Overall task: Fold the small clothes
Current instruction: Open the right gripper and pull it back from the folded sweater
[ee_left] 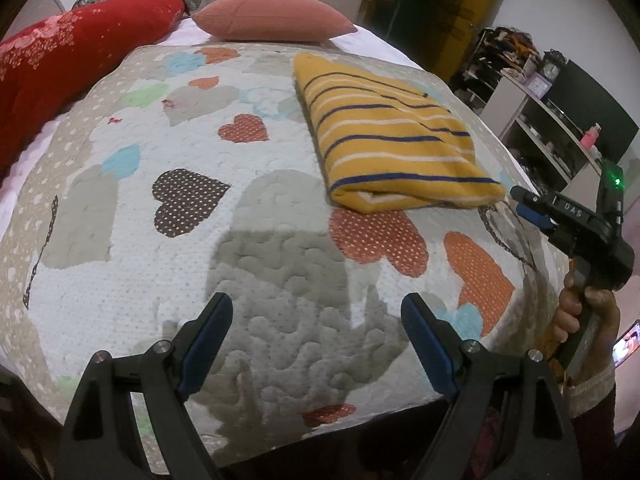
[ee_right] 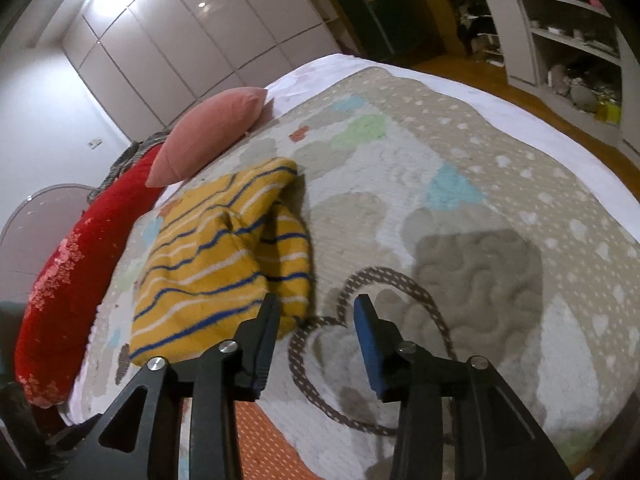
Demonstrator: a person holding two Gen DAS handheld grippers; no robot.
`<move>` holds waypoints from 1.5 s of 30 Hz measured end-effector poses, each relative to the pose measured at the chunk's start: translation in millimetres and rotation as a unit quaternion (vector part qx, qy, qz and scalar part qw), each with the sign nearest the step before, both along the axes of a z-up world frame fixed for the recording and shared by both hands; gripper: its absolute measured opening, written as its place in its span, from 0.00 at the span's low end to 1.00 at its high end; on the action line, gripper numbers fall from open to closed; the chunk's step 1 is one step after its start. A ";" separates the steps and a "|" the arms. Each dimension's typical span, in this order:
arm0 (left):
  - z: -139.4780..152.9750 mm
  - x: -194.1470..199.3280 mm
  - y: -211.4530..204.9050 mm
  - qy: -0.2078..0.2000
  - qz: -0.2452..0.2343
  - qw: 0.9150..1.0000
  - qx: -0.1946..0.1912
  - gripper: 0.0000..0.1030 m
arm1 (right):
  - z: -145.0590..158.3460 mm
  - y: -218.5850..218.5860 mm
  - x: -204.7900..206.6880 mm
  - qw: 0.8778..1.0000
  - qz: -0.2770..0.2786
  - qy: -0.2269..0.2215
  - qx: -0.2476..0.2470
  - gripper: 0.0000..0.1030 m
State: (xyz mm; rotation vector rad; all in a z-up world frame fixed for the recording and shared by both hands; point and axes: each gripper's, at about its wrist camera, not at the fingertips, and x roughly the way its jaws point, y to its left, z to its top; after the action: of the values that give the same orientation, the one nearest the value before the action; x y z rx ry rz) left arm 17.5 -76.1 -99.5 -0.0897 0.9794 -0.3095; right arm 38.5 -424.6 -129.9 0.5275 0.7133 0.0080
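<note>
A yellow garment with blue and white stripes point(ee_left: 394, 136) lies folded on the heart-patterned quilt point(ee_left: 168, 216); it also shows in the right wrist view point(ee_right: 216, 264). My left gripper point(ee_left: 316, 312) is open and empty, low over the near quilt, well short of the garment. My right gripper point(ee_right: 316, 308) is open and empty, its left finger just in front of the garment's near right corner. In the left wrist view the right gripper point(ee_left: 524, 204) sits just right of the garment's near corner.
A pink pillow point(ee_left: 272, 16) and a red blanket point(ee_left: 68, 60) lie at the head and far side of the bed. Shelving with clutter point(ee_left: 560, 128) stands off the bed's right. Wardrobe doors point(ee_right: 192, 36) line the back wall.
</note>
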 end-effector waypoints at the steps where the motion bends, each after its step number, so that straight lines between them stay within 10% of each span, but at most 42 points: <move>1: 0.6 -0.9 -0.8 -0.002 0.000 1.000 0.002 0.83 | -2.3 -4.5 -2.1 1.000 -0.002 0.003 -0.001 0.44; 45: 19.5 -14.1 -1.7 -0.071 0.048 0.990 0.114 0.83 | 2.0 82.4 -26.4 0.984 0.064 0.030 -0.163 0.61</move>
State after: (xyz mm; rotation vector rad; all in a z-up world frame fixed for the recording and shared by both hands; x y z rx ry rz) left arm 3.4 -77.8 -80.0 0.0934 0.8602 -0.1121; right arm 12.0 -342.2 -127.8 0.1678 0.7878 -0.0047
